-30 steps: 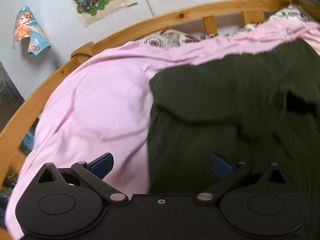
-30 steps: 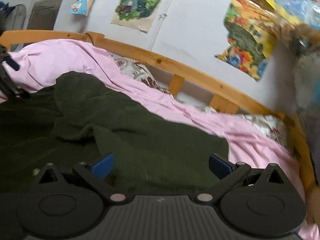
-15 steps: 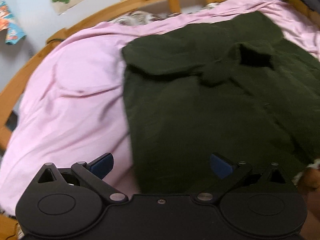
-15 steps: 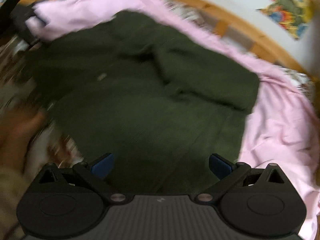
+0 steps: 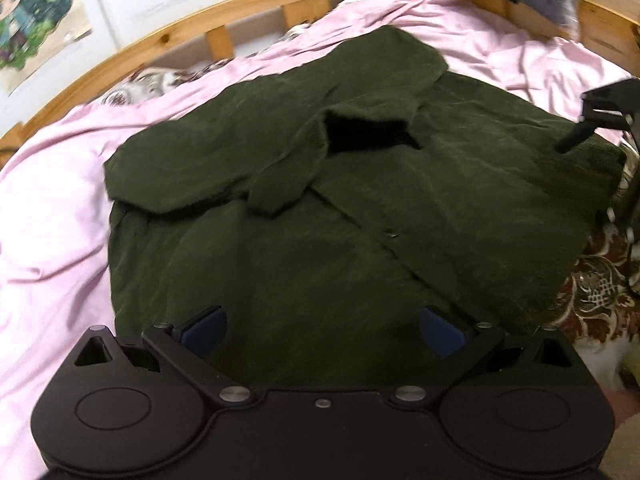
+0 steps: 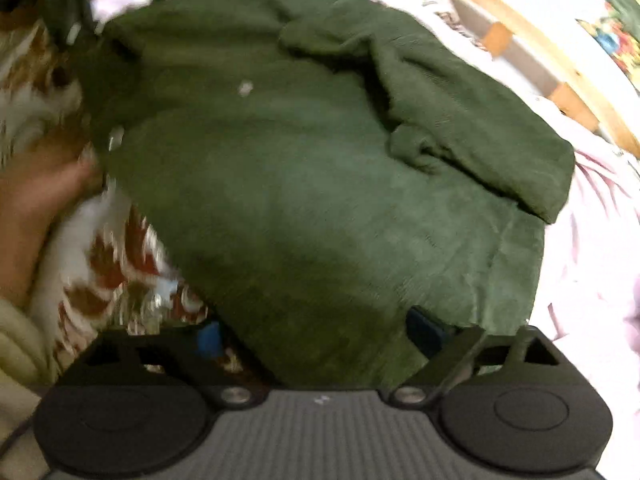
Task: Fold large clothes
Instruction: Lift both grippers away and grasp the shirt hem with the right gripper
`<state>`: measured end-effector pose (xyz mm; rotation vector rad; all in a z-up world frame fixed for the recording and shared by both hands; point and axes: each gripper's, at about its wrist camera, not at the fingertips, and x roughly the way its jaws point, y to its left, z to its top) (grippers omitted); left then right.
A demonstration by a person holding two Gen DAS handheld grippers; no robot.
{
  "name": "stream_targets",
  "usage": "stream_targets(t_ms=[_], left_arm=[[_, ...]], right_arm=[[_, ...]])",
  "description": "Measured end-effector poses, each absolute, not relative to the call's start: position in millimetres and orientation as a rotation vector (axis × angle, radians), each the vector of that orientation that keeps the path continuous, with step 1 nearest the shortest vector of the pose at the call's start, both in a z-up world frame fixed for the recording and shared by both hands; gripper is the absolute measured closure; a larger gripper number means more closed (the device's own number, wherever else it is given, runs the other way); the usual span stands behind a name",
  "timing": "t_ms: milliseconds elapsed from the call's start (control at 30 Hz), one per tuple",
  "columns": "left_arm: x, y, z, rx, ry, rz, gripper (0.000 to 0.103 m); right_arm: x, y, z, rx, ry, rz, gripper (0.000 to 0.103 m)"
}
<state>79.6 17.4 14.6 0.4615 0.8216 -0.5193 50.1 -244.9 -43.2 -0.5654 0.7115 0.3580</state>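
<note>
One dark green garment (image 5: 360,208) here, spread across the middle of the bed, both sleeves folded in over its chest and a button line running down the front. Two tools in play. The left tool (image 5: 322,330) sits at the bottom of its own frame, blue pads spread wide, the garment's lower part lying between them but not pinched. The right tool (image 6: 316,338) is low in its frame too; its jaws have just been closing in, the hem of the garment (image 6: 320,184) between the pads, yet they stand apart from the cloth, no pinch visible.

The left view catches the right tool (image 5: 576,136) again at the right edge, over the garment's far corner. The right view, blurred, shows a hand (image 6: 36,200) at mid left beside the garment's edge.

Under it all, one pink sheet (image 5: 52,208) on a patterned brown-and-white cover (image 5: 596,284). A wooden bed frame (image 5: 224,12) curves along the top, with a cartoon poster (image 5: 36,20) on the pale wall at upper left.
</note>
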Motion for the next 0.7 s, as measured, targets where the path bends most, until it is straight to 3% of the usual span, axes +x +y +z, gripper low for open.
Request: stream_targets(t_ms=[33,100,167,400,700], left_arm=[[81.0,15.4,14.2,0.464,0.821,-0.528,0.001],[80.8,15.9,14.6,0.459,0.825,-0.544,0.001],[80.3,15.2,15.7,0.449,0.830,-0.558,0.001],[71.1,8.8,22.8,0.441,0.802,-0.635,0.001],[71.3,5.3,27.9,0.396,0.768,-0.628,0.001]], right_arm=[[49.7,-248.6,-36.5,-0.523,0.716,0.385,0.029],[48.8,-250.6,-25.5,-0.465,0.722,0.421,0.055],[51.8,-251.8,-14.2,-0.386,0.730,0.447,0.072],[97.5,-279.2,19.5,-0.058,0.790,0.470,0.084],[155.0,-278.1,50.5,0.075,0.819,0.472,0.087]])
